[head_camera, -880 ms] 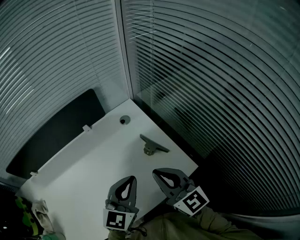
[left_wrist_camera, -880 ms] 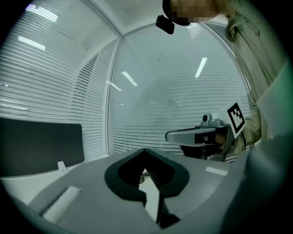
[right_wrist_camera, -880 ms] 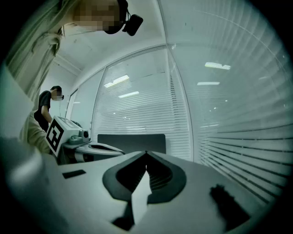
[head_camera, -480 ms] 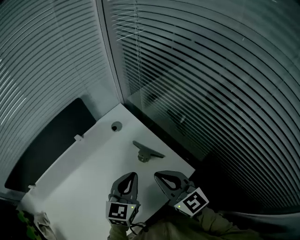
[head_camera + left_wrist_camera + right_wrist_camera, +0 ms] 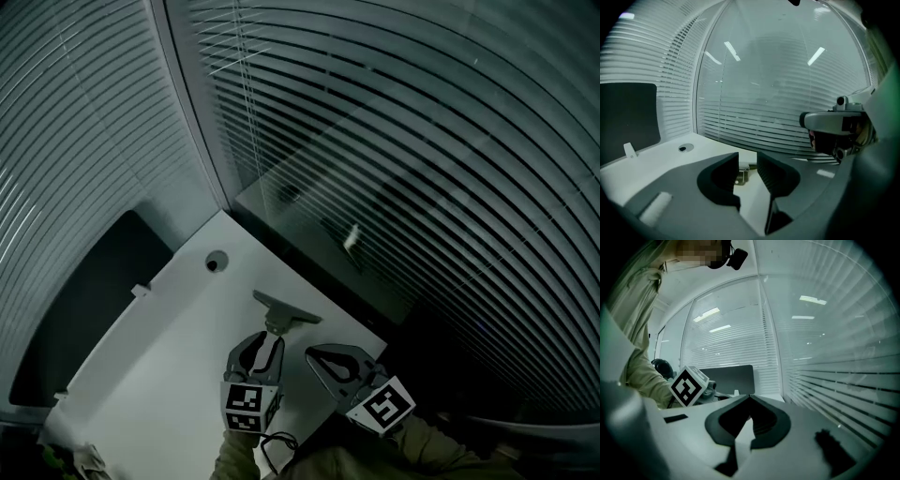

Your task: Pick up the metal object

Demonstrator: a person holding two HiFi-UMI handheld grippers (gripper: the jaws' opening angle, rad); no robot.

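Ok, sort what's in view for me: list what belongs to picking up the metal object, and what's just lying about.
Belongs to the job:
- metal object, on the table
- left gripper, jaws open, lined up on it

Just there:
- right gripper, shut, empty
- cable hole
- dark panel
- blinds

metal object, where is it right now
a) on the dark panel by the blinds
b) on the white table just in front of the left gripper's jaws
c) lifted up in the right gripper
b: the metal object sits on the white table, seen through the gap of the left gripper, whose jaws stand apart.
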